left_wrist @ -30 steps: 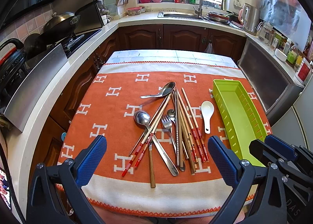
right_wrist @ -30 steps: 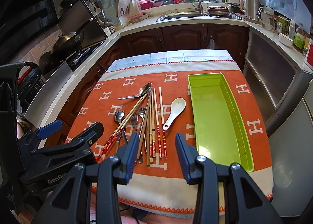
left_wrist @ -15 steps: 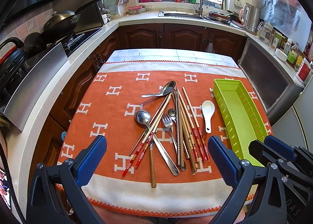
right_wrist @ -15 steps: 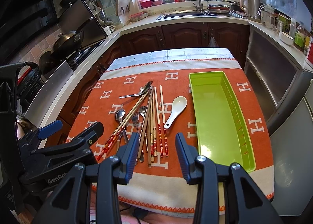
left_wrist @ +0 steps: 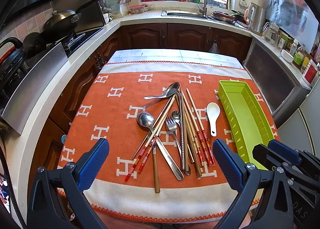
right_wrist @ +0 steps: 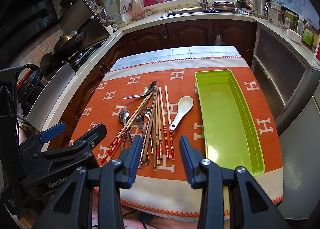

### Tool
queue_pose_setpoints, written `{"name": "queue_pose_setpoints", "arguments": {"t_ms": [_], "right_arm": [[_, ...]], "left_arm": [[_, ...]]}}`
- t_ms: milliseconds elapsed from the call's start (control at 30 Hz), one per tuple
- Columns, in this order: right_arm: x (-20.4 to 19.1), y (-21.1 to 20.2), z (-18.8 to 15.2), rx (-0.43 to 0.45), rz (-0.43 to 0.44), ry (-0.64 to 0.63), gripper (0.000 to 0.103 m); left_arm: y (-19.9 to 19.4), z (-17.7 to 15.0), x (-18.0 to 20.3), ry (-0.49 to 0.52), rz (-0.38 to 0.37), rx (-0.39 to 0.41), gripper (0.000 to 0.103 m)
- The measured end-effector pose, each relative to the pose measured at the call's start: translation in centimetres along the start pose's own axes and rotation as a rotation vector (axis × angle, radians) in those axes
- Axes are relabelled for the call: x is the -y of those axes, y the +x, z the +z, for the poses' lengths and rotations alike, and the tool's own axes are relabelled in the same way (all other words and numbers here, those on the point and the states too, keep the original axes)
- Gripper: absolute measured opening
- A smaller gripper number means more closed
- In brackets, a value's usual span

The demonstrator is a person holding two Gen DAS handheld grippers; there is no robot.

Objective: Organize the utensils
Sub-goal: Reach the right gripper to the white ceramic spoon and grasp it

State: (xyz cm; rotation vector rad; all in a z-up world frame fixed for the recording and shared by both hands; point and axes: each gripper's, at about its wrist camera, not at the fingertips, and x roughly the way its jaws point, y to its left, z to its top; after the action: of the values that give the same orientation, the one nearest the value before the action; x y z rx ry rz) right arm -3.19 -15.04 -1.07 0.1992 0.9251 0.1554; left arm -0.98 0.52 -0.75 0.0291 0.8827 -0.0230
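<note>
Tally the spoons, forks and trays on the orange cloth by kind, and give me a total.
Metal spoons: 3
White spoon: 1
Fork: 1
Green tray: 1
Total: 6
The chopsticks overlap too much for a sure count, so they are left out.

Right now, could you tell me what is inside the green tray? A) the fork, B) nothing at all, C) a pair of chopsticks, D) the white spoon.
B: the green tray shows only its bare floor, while the white spoon, the chopsticks and the fork all lie on the orange cloth beside it.
</note>
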Motion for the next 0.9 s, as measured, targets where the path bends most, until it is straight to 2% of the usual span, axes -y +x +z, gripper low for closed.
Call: {"name": "queue_pose_setpoints", "arguments": {"t_ms": [400, 567, 733, 900], "right_arm": [[1.7, 2.5, 1.6, -0.079, -0.001, 0.081, 0.039], [3.0, 5.7, 2.7, -0.134, -0.030, 0.137, 0.039], [4.3, 9.9, 4.2, -0.205, -0.035, 0.227, 0.039], [5.4, 12.9, 5.5, -0.266, 0.026, 0.342, 0.039]], "left_arm": [[2.0, 1.3, -0.7, 0.028, -0.033, 0.003, 0.102], [4.2, 3.1, -2.6, -0.004, -0.069, -0.019, 0.102], [6.7, 4.8, -4.4, 0.003, -0.053, -0.021, 0.102], [9.2, 7.3, -6.4, 0.007, -0.080, -0.033, 0.097]]}}
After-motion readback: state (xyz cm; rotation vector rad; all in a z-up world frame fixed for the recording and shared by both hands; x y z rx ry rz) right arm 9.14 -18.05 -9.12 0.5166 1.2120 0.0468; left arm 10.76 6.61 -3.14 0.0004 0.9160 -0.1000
